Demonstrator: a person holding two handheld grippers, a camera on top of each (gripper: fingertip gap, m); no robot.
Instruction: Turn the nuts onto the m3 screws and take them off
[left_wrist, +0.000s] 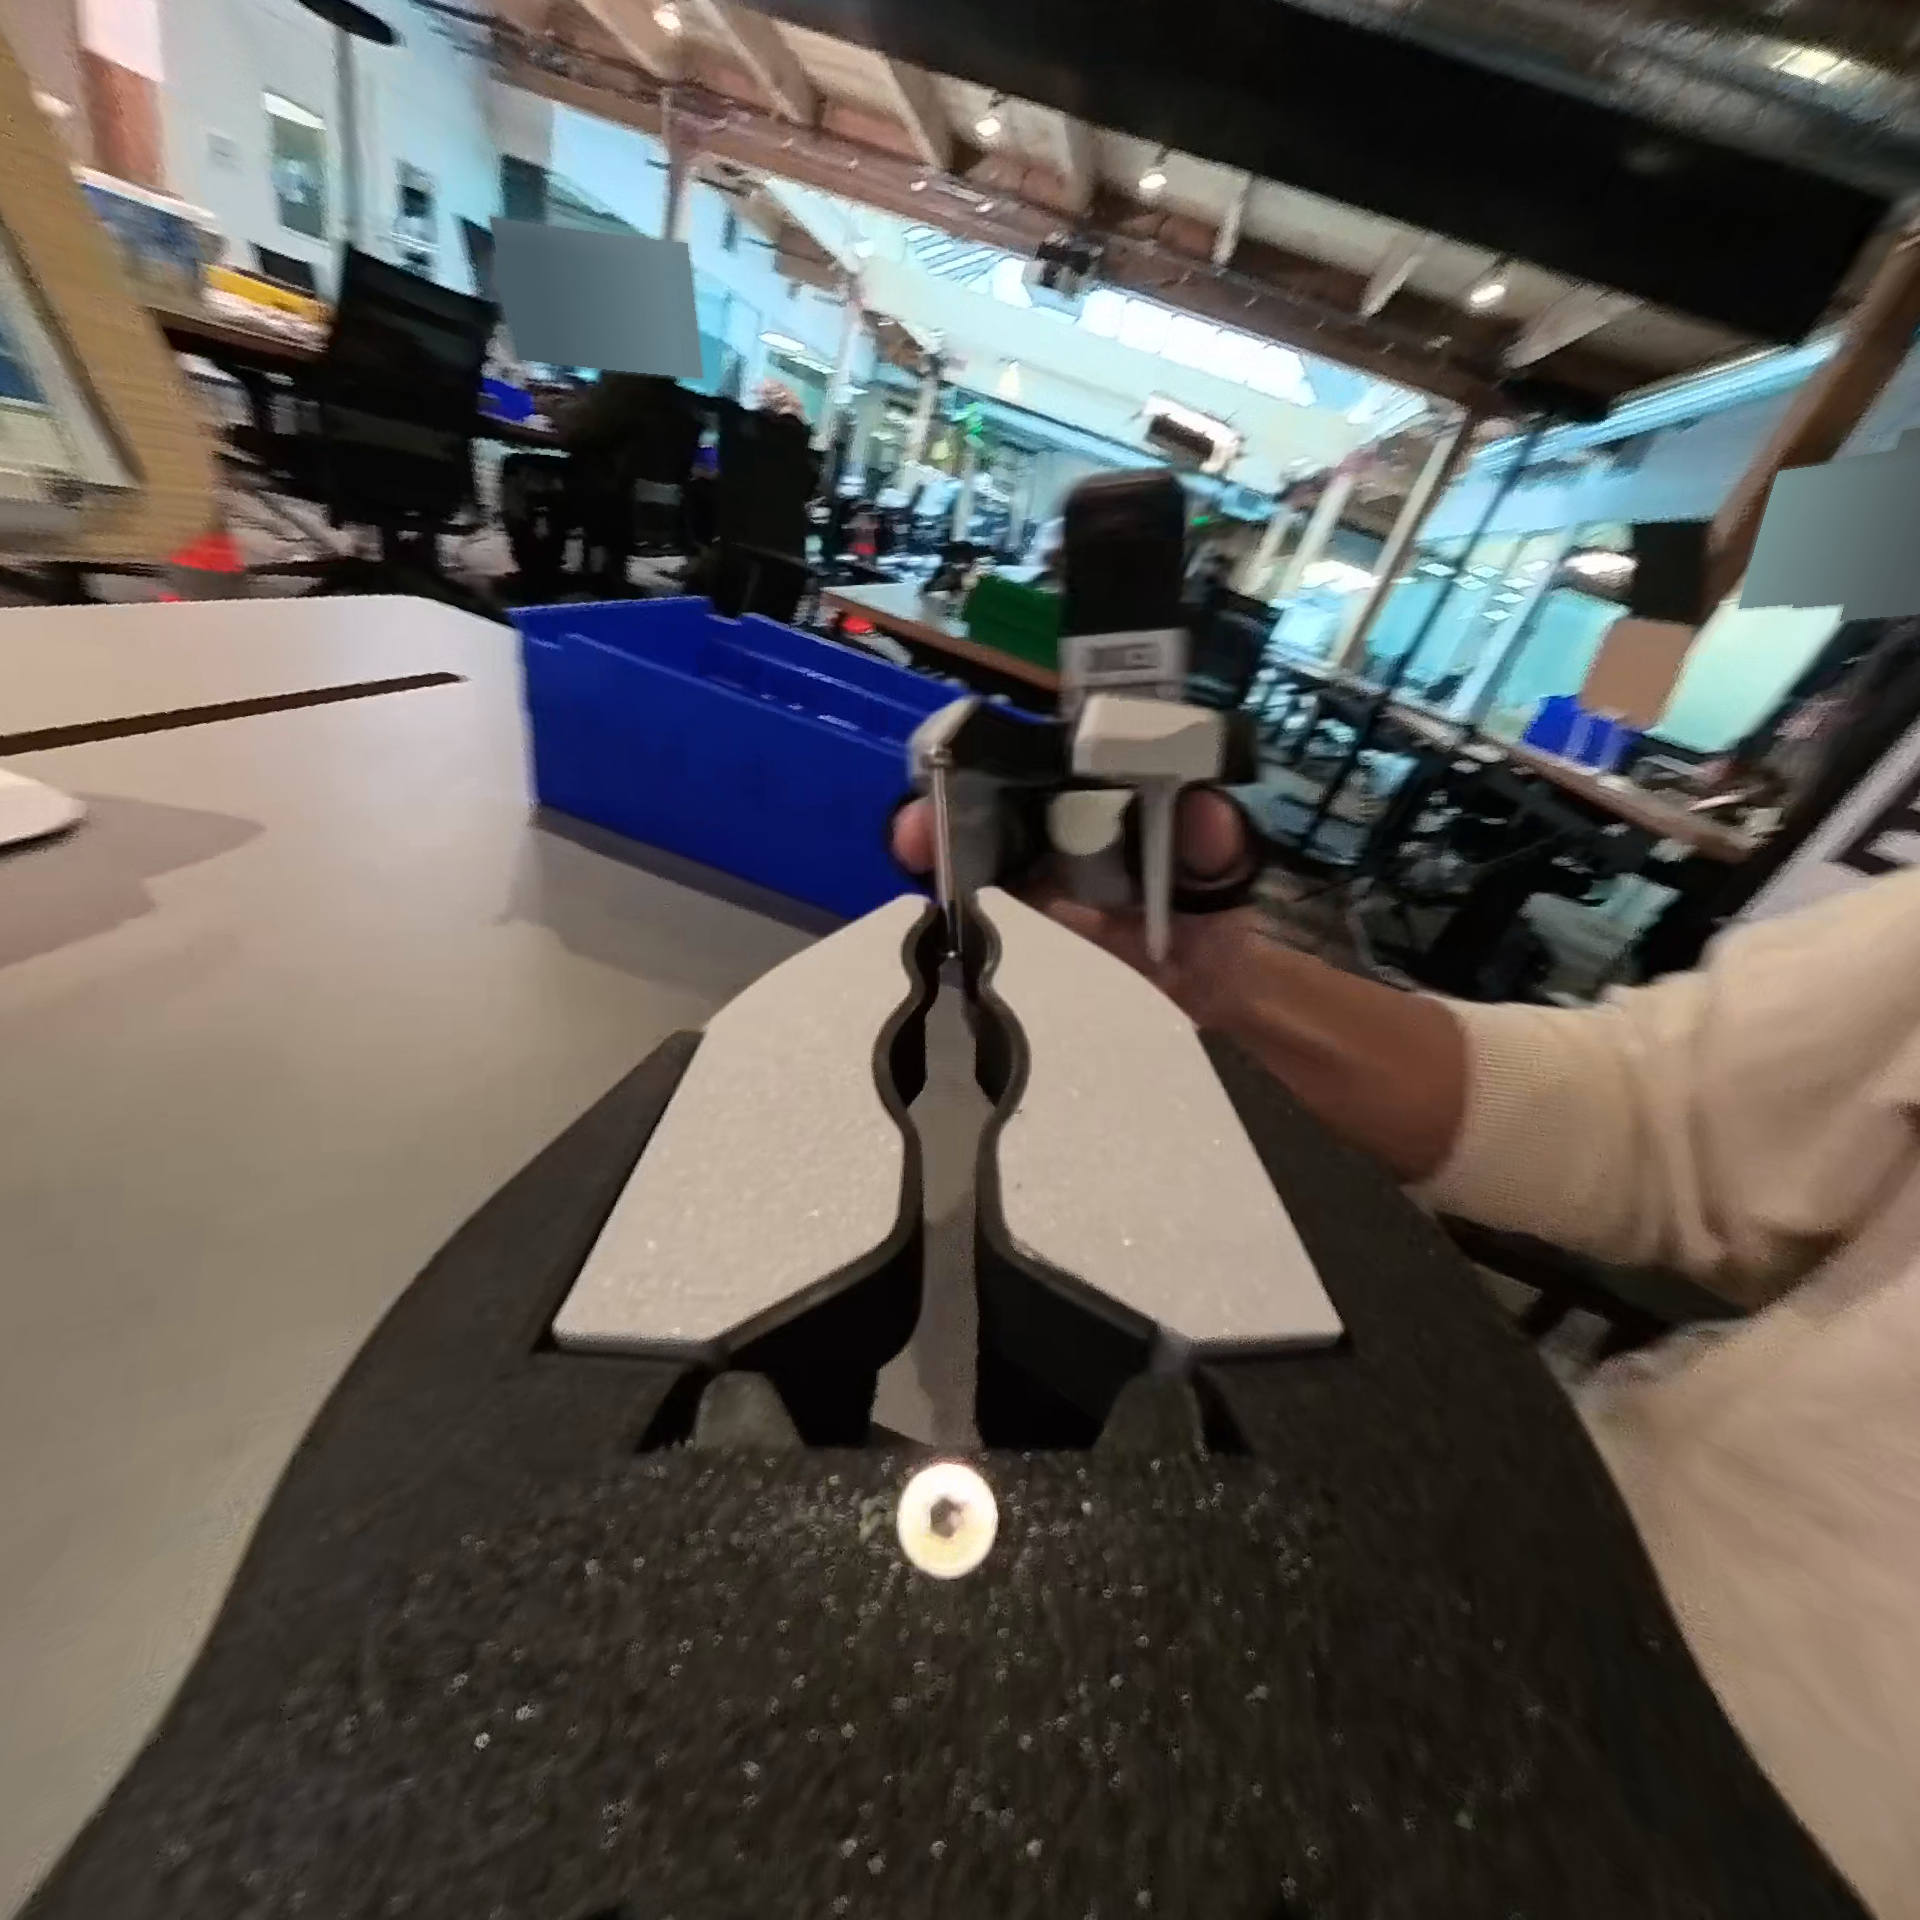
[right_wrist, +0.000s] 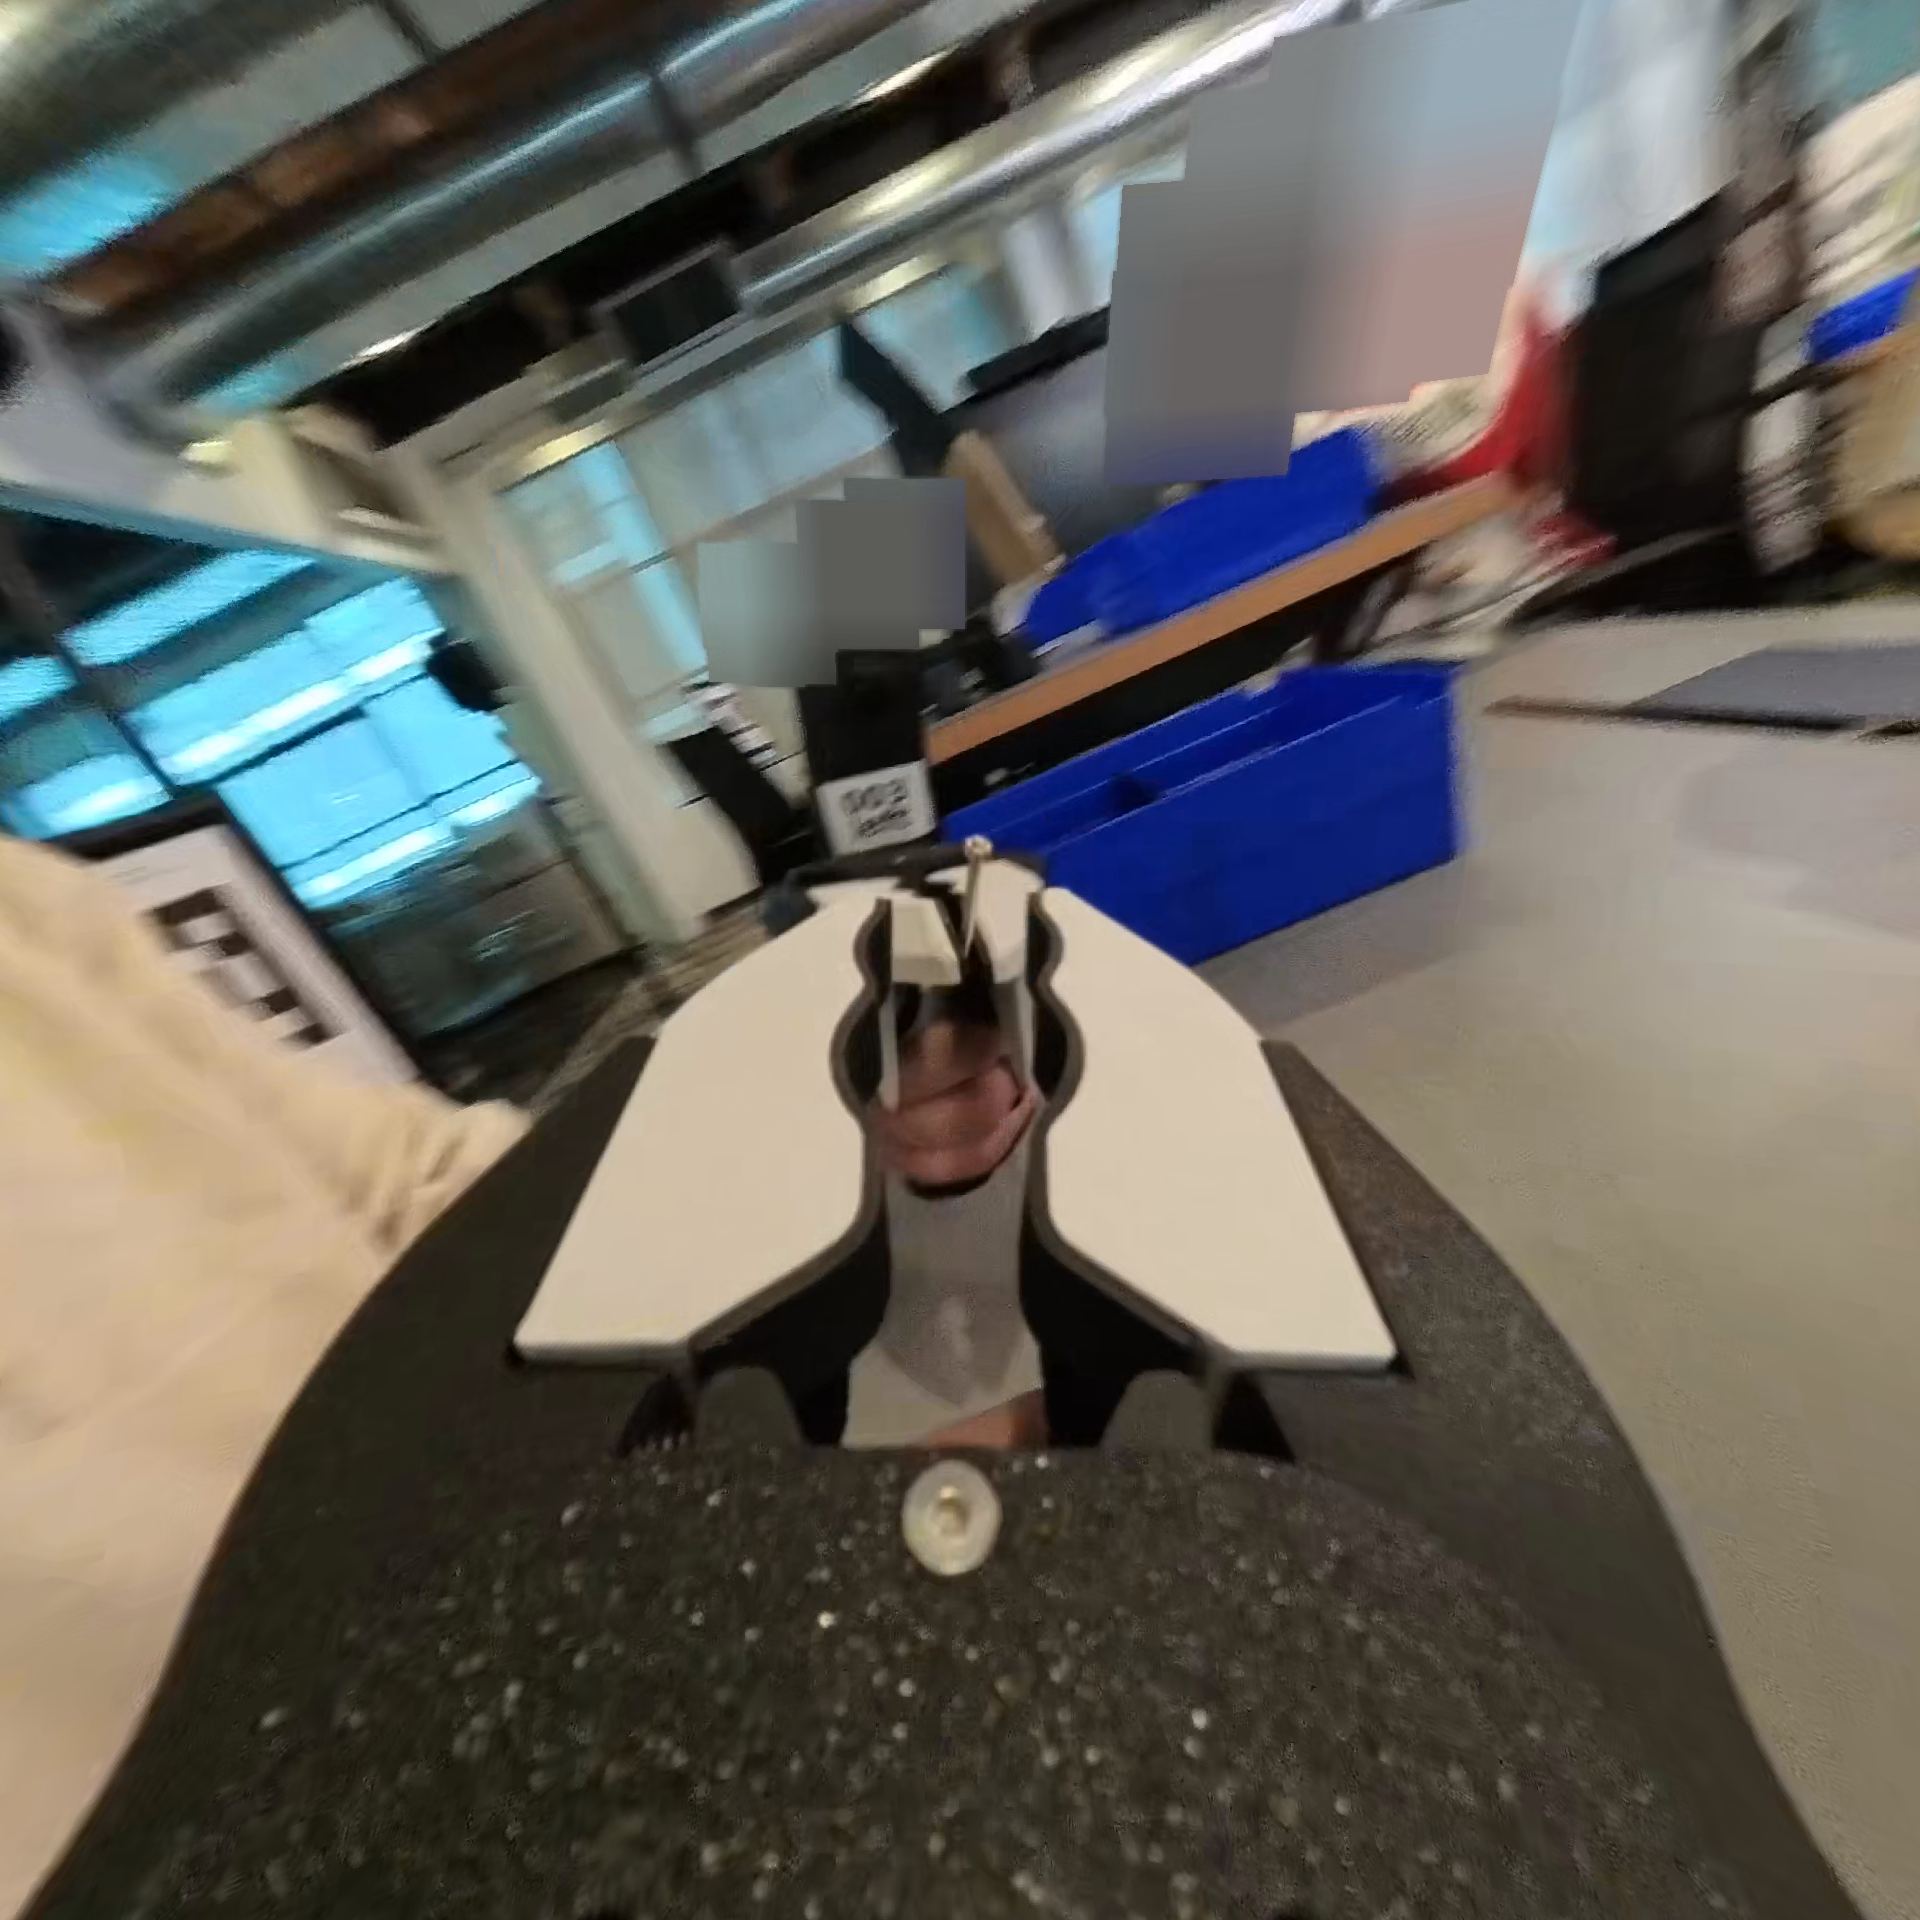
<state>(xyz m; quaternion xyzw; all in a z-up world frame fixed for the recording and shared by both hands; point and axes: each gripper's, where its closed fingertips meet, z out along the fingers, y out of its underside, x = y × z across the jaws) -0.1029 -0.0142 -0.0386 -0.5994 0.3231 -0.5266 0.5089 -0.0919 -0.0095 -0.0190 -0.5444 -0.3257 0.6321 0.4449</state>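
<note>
My left gripper (left_wrist: 951, 920) is shut on the lower end of a long thin screw (left_wrist: 943, 831) and holds it upright above the table. My right gripper (right_wrist: 961, 904) faces it, and its jaws stand apart with a clear gap. The screw (right_wrist: 974, 899) stands in that gap near the fingertips, and I cannot tell if it touches them. In the left wrist view the right gripper (left_wrist: 1049, 862) is close behind the screw, held in a hand. One finger (left_wrist: 943, 732) is at the screw's top. I see no nut.
A blue plastic bin (left_wrist: 727, 748) stands on the grey table (left_wrist: 260, 987) just behind the grippers, and also shows in the right wrist view (right_wrist: 1247, 810). A cream sleeve (left_wrist: 1662, 1091) reaches in from the right. A white object (left_wrist: 31, 805) lies at the far left edge. The tips of both grippers are at nearly the same place.
</note>
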